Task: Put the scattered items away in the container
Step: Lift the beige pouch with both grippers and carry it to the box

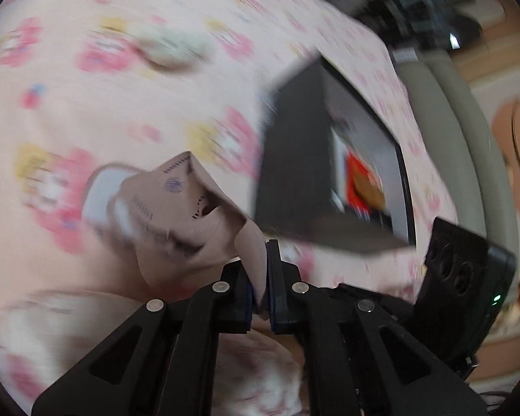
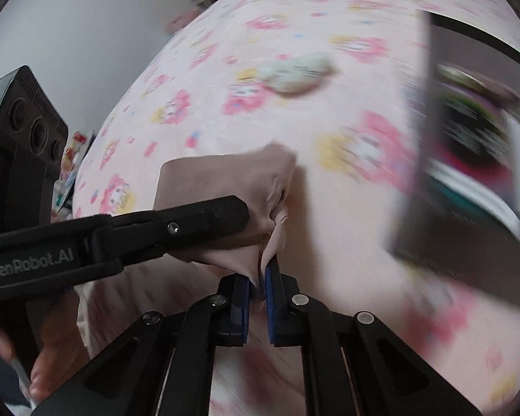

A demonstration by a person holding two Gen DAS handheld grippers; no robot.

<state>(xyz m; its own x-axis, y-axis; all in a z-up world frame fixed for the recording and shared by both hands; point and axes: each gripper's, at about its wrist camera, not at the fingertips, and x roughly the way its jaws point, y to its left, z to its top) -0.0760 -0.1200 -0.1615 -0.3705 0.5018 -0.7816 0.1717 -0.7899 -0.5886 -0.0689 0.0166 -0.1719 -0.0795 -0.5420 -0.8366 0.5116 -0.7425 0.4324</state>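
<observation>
Above the bed [image 1: 86, 111], I hold a beige cloth [image 1: 176, 208] between both grippers: left gripper [image 1: 264, 277] and right gripper [image 2: 260, 277] are each clamped on an edge of it. Beside it stands the dark container [image 1: 294, 159], which already has some things inside (too blurred to name). One pale green item [image 2: 296, 72] is left on the sheet. Both grippers point steeply down, the left crossing just ahead of the right.
</observation>
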